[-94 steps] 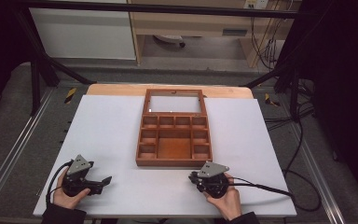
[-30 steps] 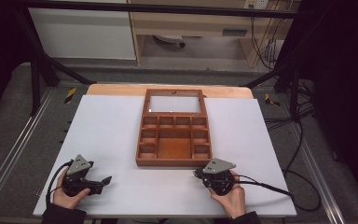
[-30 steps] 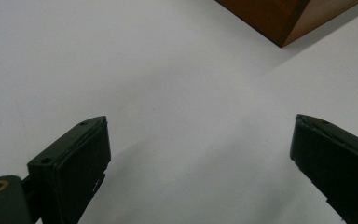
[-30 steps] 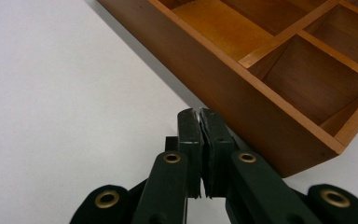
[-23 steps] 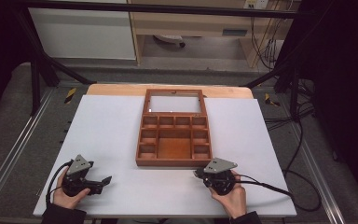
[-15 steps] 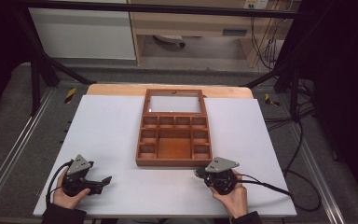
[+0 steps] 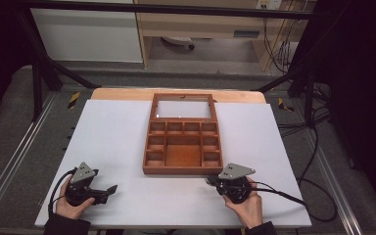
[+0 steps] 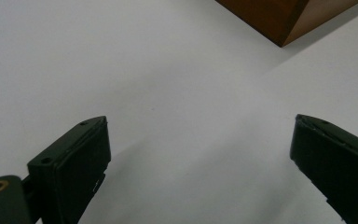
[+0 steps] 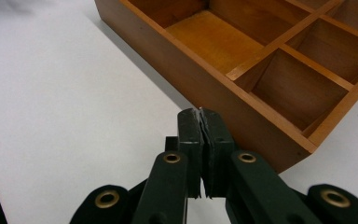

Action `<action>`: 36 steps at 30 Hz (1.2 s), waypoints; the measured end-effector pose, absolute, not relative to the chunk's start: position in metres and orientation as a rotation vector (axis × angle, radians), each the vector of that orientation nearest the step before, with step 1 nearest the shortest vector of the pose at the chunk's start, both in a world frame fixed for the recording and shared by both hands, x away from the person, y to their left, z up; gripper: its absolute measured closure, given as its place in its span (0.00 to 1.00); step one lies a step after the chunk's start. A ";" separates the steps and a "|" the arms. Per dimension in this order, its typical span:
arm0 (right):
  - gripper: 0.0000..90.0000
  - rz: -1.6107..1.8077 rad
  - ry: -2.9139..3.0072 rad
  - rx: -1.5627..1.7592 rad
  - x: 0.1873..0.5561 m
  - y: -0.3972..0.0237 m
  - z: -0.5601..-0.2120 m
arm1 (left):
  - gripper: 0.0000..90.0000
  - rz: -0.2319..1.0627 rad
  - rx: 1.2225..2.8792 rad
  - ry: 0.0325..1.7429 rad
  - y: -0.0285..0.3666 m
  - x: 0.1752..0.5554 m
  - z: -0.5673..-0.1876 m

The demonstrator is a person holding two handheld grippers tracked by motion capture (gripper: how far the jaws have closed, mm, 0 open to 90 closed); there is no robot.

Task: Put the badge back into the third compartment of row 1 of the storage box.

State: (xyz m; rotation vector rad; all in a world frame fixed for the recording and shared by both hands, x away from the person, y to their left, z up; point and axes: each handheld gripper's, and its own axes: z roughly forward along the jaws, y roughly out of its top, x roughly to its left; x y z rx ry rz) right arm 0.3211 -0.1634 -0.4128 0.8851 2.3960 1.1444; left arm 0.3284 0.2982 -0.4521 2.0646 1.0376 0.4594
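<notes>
A brown wooden box with several empty compartments lies open in the middle of the white table, its framed lid folded flat behind it. My right gripper rests on the table just in front of the box's near right corner; its jaws are pressed together with nothing between them, tips pointing at the box wall. My left gripper lies at the near left of the table, held by a hand, its jaws spread wide over bare table, a corner of the box far ahead.
The white table top has open room on both sides of the box. Cables trail from the right gripper off the right edge. A metal frame and floor rails surround the table.
The right gripper has shifted slightly to the right along the front of the box. The left gripper and the box have stayed put.
</notes>
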 end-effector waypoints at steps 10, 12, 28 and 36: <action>0.98 1.174 2.382 0.888 0.321 -0.167 -0.406 | 0.05 0.460 2.065 1.038 0.298 0.328 -0.452; 0.98 1.178 2.379 0.894 0.321 -0.168 -0.405 | 0.05 0.460 2.065 1.038 0.298 0.328 -0.452; 0.98 1.224 2.364 0.924 0.323 -0.174 -0.395 | 0.05 0.461 2.063 1.040 0.298 0.329 -0.452; 0.98 1.244 2.351 0.932 0.324 -0.178 -0.390 | 0.05 0.462 2.063 1.040 0.298 0.329 -0.452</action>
